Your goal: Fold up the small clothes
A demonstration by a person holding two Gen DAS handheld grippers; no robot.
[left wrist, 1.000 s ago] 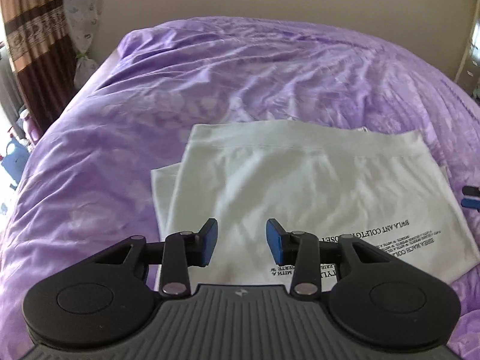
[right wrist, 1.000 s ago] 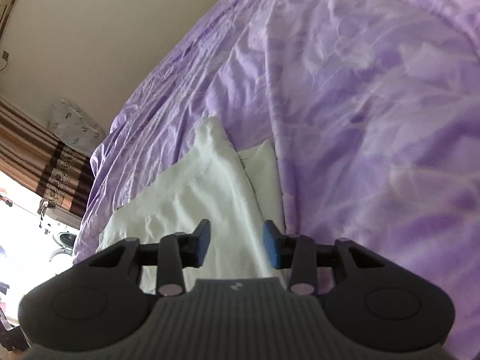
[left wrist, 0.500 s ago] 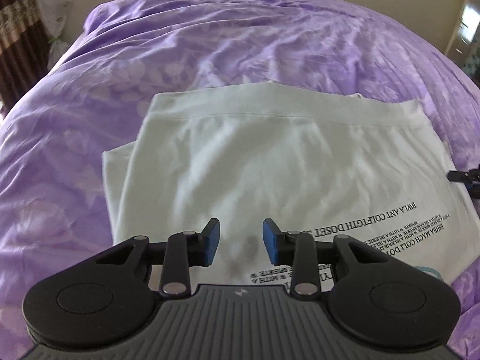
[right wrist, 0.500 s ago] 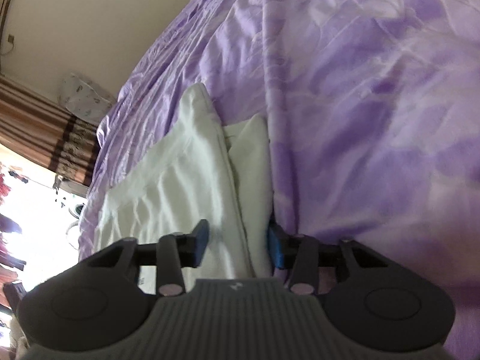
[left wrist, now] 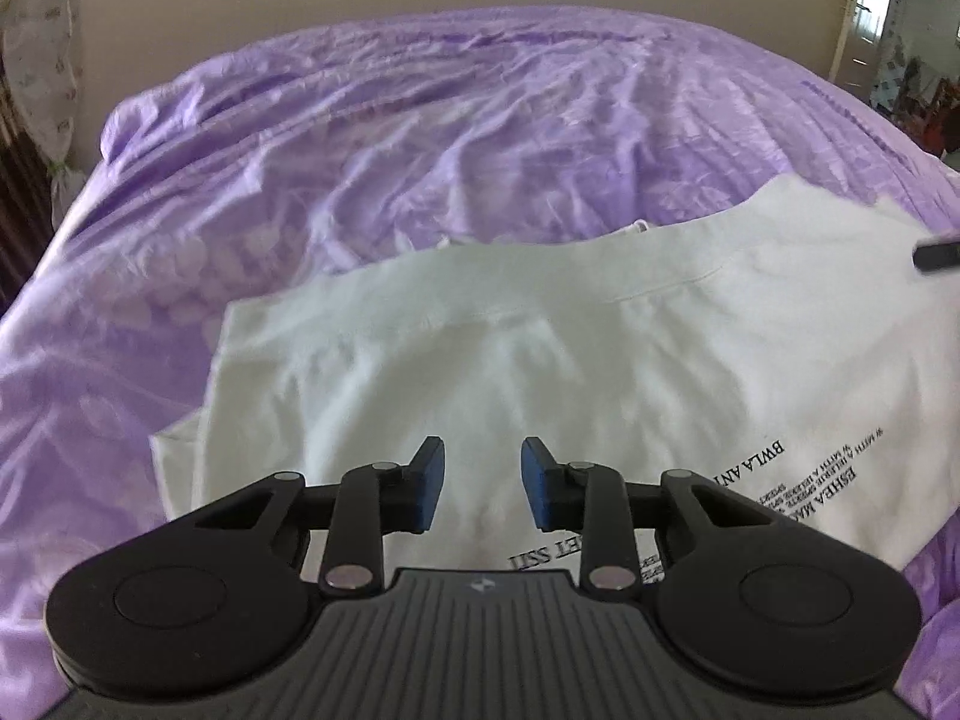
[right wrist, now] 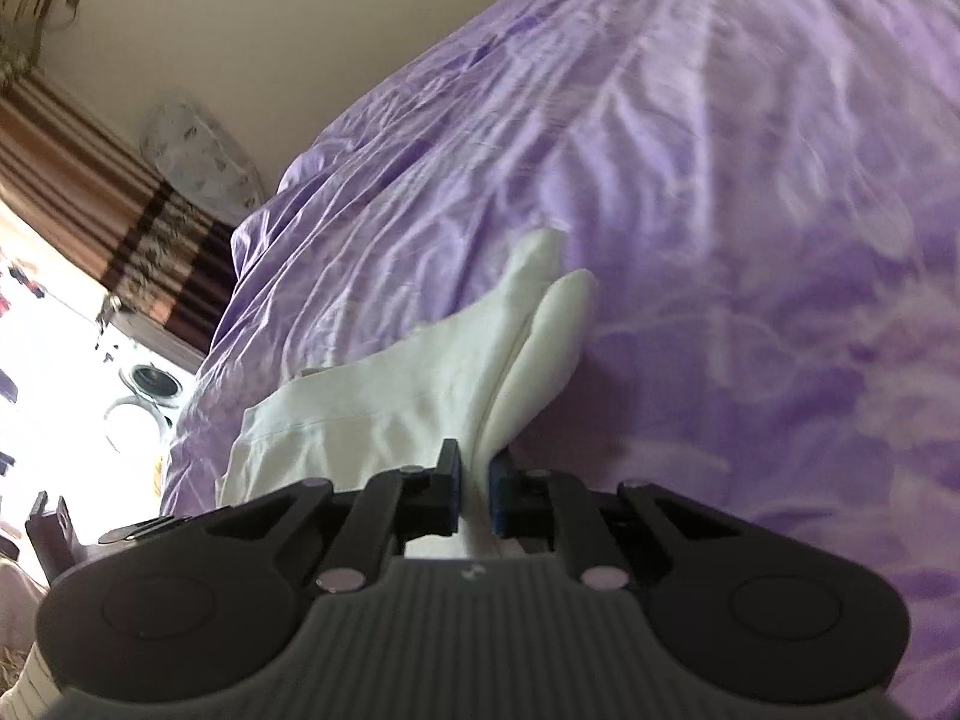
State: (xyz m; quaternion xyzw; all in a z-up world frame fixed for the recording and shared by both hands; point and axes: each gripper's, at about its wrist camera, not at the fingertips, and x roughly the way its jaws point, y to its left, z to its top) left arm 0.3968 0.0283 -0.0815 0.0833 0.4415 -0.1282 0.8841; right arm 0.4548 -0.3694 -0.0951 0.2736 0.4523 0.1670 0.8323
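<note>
A white T-shirt (left wrist: 600, 372) with black lettering lies partly folded on the purple bed cover (left wrist: 420, 150). My left gripper (left wrist: 477, 483) hovers over the shirt's near left part. Its jaws are closing, the blue pads still apart with no cloth pinched between them. In the right wrist view my right gripper (right wrist: 474, 495) is shut on the shirt's (right wrist: 420, 396) edge, and the cloth rises off the bed cover (right wrist: 720, 240) in a ridge toward the pads. A dark fingertip (left wrist: 936, 255) of the right gripper shows at the right edge of the left wrist view.
A beige wall runs behind the bed. A striped brown curtain (right wrist: 90, 180) and a washing machine (right wrist: 150, 384) are at the left. A wrapped object (left wrist: 36, 60) stands by the bed's far left corner. A bright doorway (left wrist: 876, 12) is at the far right.
My right gripper shut on the shirt's edge and lifted it, raising that side. My left gripper drew closer over the shirt, rolled a little, and its pads narrowed.
</note>
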